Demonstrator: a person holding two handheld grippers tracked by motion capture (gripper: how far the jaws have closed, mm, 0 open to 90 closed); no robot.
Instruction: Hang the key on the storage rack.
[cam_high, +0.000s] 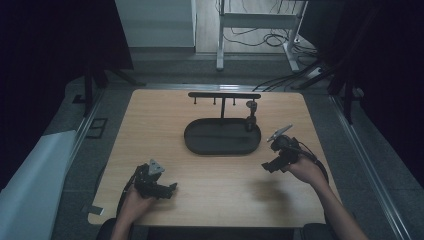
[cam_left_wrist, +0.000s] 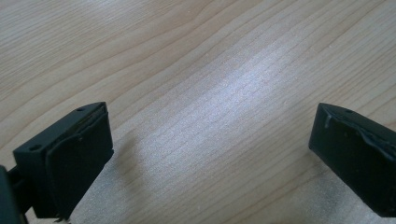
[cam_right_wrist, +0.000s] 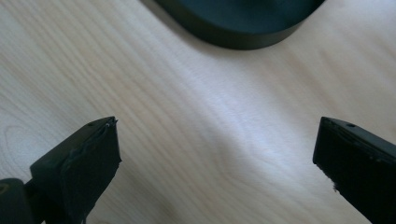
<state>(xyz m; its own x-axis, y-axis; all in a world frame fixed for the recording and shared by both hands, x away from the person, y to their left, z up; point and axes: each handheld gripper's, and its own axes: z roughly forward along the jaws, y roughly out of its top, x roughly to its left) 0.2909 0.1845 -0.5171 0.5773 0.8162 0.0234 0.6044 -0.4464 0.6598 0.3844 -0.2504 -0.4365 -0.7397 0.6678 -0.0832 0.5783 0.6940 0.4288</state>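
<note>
Holding both tools low over the wooden surface (cam_high: 210, 175), I have nothing in either one. My left gripper (cam_high: 167, 189) sits at about seven o'clock near the front edge, its fingers (cam_left_wrist: 79, 158) spread wide with bare grain between them. My right gripper (cam_high: 270, 166) hangs at about four o'clock, its fingers (cam_right_wrist: 88, 172) equally wide apart and empty, aimed toward the middle of the surface.

Farther out, just past centre toward twelve o'clock, lies the black oval tray (cam_high: 200, 142); its rounded rim (cam_right_wrist: 243, 39) shows at the top of my right gripper view, near but not touching my fingers. From the tray's far side rises a thin post carrying a black crossbar (cam_high: 224, 95) with small hooks hanging under it. A small dark object (cam_high: 251, 116) stands at the tray's right end, at about one o'clock; whether it hangs from the bar or stands in the tray I cannot tell, nor what it is.

By my judgement the work is at its very start or in a pause: nothing is gripped, and the right tool is nearest the tray, so a reach toward that dark object seems the likely remainder.

No brand, label or writing is readable anywhere.
</note>
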